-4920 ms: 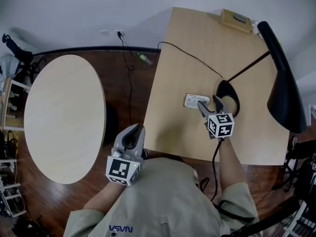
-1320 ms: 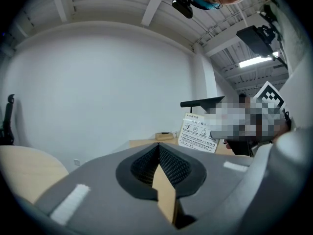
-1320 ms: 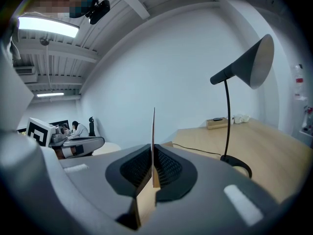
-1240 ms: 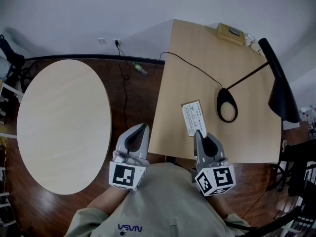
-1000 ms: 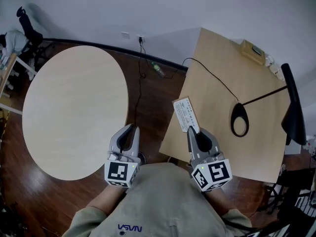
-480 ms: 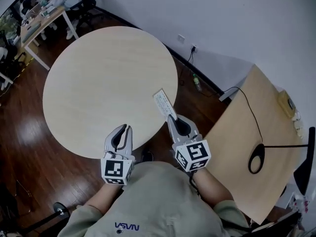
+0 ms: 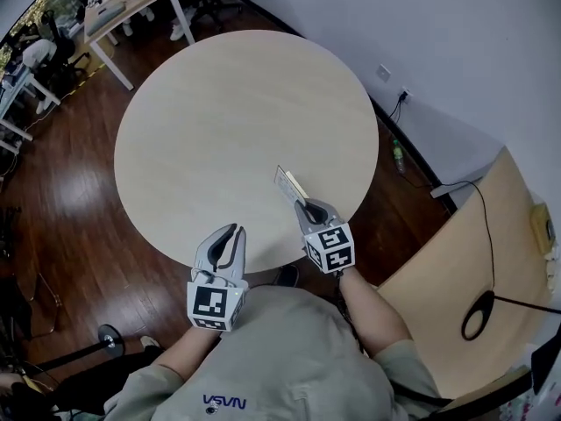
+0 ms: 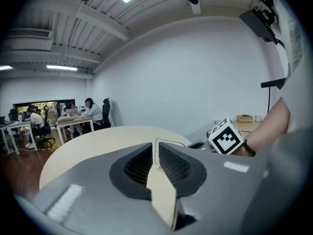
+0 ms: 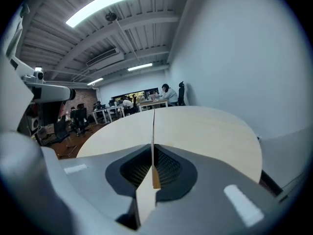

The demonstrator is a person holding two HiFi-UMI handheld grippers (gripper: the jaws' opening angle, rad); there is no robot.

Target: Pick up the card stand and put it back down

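The card stand (image 7: 288,183) was clamped in the right claw (image 7: 303,203), jutting out ahead of the claw's tips. In the right gripper view it appeared edge-on as a thin upright sheet (image 9: 153,131), with both jaws of the right claw (image 9: 153,155) pressed against its faces. It was over the near edge of the round counter (image 7: 219,103). No view showed whether its lower edge touched the top.

The left claw (image 7: 230,231) was beside the right one, nearer the person's body, at the round counter's rim. In the left gripper view the jaws of the left claw (image 8: 156,153) met with nothing between them. Past their tips, the card stand (image 8: 168,142) showed as a small white panel, with the right claw's marker cube (image 8: 226,136) just to its right.

Well off to the right claw's far side was a rectangular counter (image 7: 491,235) carrying a lamp base (image 7: 478,314).
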